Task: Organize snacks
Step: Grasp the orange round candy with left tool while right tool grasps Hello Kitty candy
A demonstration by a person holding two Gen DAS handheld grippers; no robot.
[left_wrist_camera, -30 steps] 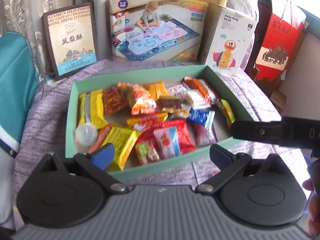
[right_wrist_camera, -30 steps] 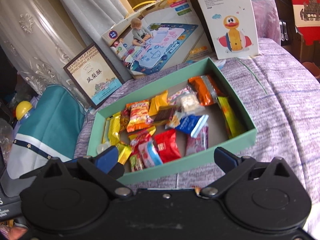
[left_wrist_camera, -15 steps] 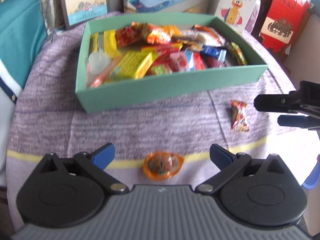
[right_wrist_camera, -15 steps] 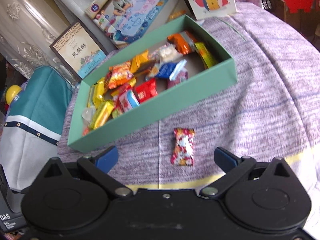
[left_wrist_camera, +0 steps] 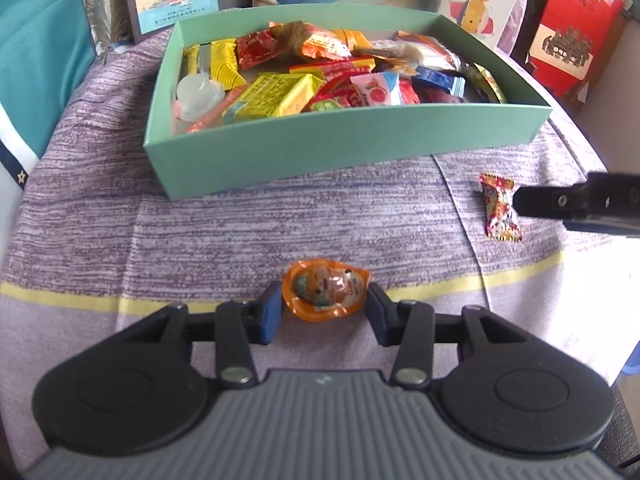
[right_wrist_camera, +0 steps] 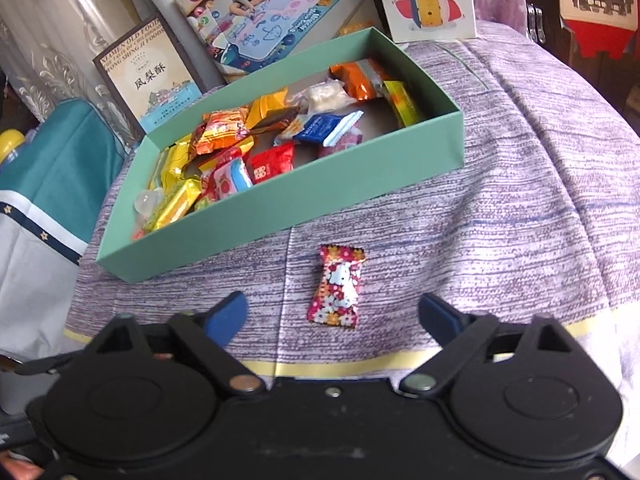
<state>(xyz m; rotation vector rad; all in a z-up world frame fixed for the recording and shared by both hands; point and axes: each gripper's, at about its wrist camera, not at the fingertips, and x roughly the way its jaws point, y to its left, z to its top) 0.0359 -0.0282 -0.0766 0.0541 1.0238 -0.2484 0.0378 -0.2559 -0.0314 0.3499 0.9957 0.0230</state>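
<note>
Jaws of the left gripper [left_wrist_camera: 325,312] pinch the orange foil-lidded jelly cup [left_wrist_camera: 325,293], right gripper [right_wrist_camera: 333,312] jaws gape around the red flowered cat-print candy wrapper [right_wrist_camera: 338,286] — both apparently the last strays outside the well-filled green cardboard box [left_wrist_camera: 344,148].

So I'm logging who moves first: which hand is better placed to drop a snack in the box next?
Left. The left tool has closed around the orange snack. The right tool is open, its fingers apart from the red candy, short of the green box.

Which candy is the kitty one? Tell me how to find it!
Find the big green box full of snacks on the purple cloth. In front of it, outside the box, one small candy lies alone before the open right tongs. Its red flowery wrapper shows a white kitty, unlike the orange one elsewhere.
</note>
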